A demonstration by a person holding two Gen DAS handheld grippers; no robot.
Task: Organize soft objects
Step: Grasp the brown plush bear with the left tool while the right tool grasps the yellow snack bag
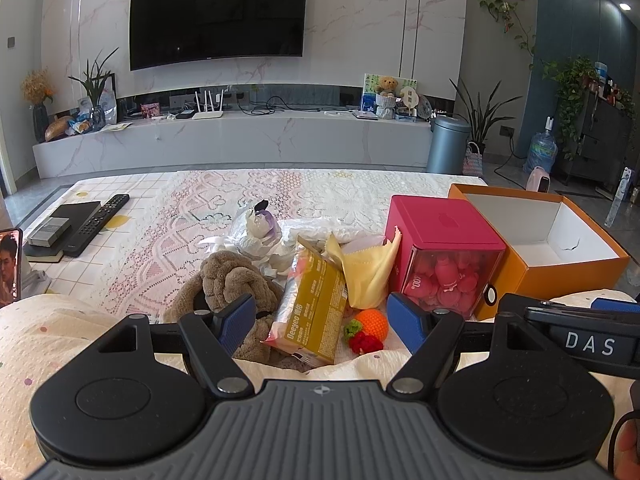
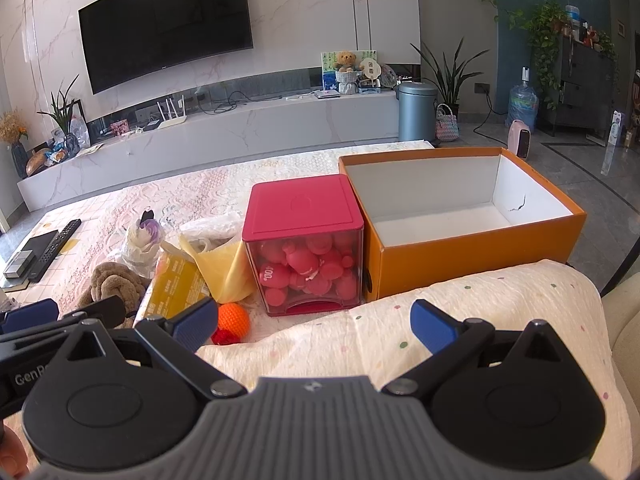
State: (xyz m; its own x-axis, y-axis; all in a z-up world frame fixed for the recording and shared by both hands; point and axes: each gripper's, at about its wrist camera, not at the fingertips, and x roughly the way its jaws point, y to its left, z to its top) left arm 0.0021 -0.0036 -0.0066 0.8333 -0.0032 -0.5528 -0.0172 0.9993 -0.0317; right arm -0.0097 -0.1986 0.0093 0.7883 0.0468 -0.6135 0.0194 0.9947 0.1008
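Note:
A heap of soft things lies on the lace-covered table: a brown plush toy [image 1: 230, 276], a yellow tissue pack [image 1: 310, 312], a yellow cloth [image 1: 370, 270], an orange crocheted ball [image 1: 372, 322] with a red piece [image 1: 364, 344], and a white wrapped toy [image 1: 258, 230]. My left gripper [image 1: 322, 322] hangs open just before the tissue pack, holding nothing. An open orange box [image 2: 472, 240] stands at the right, white inside. My right gripper [image 2: 314, 326] is open over a dotted quilt [image 2: 460, 320], with the plush toy [image 2: 110, 284] and orange ball [image 2: 234, 320] to its left.
A red-lidded clear cube [image 2: 306, 248] full of pink sponges stands between the heap and the orange box. A remote [image 1: 100, 222], a black book and a phone [image 1: 10, 266] lie at the table's left. Beyond are a TV wall, a bin [image 1: 448, 144] and plants.

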